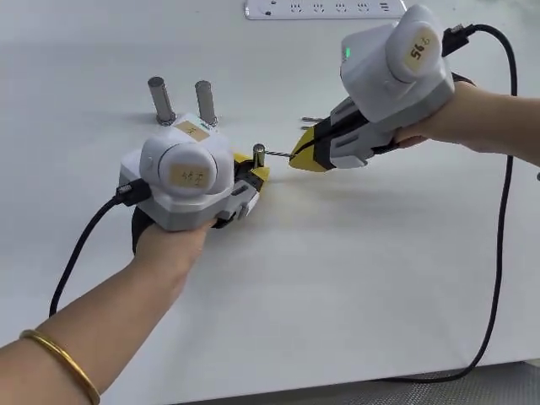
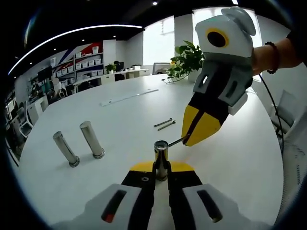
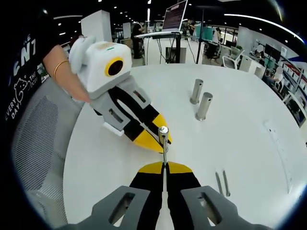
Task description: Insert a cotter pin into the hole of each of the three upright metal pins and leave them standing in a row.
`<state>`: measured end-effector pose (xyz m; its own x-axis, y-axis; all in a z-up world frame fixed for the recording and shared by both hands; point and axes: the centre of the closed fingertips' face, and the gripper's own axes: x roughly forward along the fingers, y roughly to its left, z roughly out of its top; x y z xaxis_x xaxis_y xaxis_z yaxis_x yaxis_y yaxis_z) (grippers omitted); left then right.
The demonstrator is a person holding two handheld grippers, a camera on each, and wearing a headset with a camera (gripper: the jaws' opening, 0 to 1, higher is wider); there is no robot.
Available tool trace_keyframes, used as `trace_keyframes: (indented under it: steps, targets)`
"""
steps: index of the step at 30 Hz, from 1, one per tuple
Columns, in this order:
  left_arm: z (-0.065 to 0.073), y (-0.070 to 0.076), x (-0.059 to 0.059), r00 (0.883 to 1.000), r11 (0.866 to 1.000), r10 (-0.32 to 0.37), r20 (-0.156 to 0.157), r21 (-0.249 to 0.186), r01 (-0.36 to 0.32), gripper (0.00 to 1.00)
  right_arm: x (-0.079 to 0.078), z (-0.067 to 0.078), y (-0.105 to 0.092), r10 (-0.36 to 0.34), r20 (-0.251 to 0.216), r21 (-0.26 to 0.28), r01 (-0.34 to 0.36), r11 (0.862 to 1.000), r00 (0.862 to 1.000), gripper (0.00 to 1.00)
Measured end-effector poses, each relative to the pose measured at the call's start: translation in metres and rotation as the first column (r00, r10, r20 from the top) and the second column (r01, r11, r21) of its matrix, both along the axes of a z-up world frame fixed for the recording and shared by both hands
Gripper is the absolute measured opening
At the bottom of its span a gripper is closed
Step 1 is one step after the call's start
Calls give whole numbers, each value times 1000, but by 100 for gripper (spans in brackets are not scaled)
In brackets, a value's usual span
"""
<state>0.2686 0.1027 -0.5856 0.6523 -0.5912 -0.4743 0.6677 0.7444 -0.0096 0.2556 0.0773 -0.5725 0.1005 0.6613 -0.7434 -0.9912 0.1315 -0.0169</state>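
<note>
The white worktop (image 1: 337, 278) carries 2 upright metal pins (image 1: 160, 99) side by side at 11 o'clock in the head view. A power strip (image 1: 325, 8) lies at its 12 o'clock edge. 2 cotter pins (image 2: 165, 123) lie close together, roughly parallel, at 1 o'clock. A black cable (image 1: 80, 249) trails off at 8 o'clock.

White round table (image 2: 120, 110); potted plant (image 2: 184, 57) by bright window (image 2: 158, 40); shelves (image 2: 88, 62) along wall; ceiling light strip (image 2: 72, 33).

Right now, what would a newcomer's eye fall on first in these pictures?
In the middle, the left gripper clamps an upright metal pin, and the right gripper points a cotter pin at its upper end. Behind them two more metal pins stand side by side.
</note>
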Motion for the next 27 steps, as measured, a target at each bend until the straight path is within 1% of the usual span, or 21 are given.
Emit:
trace_keyframes:
  steps: [4, 7, 16, 27]
  targets:
    - [-1, 0, 0, 1000, 1000, -6, 16, 20, 5, 7, 1, 1, 1, -2, 1, 5, 2, 1000, 1000, 0]
    - [-1, -1, 0, 1000, 1000, -4, 17, 20, 3, 7, 0, 2, 2, 2, 3, 3, -2, 1000, 1000, 0]
    - [-1, 0, 1, 1000, 1000, 11, 4, 2, -11, 7, 0, 4, 8, 14, 10, 2, -14, 1000, 1000, 0]
    - [-1, 0, 1, 1000, 1000, 22, 2, -6, -22, 7, 2, 3, 17, 36, 28, -9, -36, 999, 999, 0]
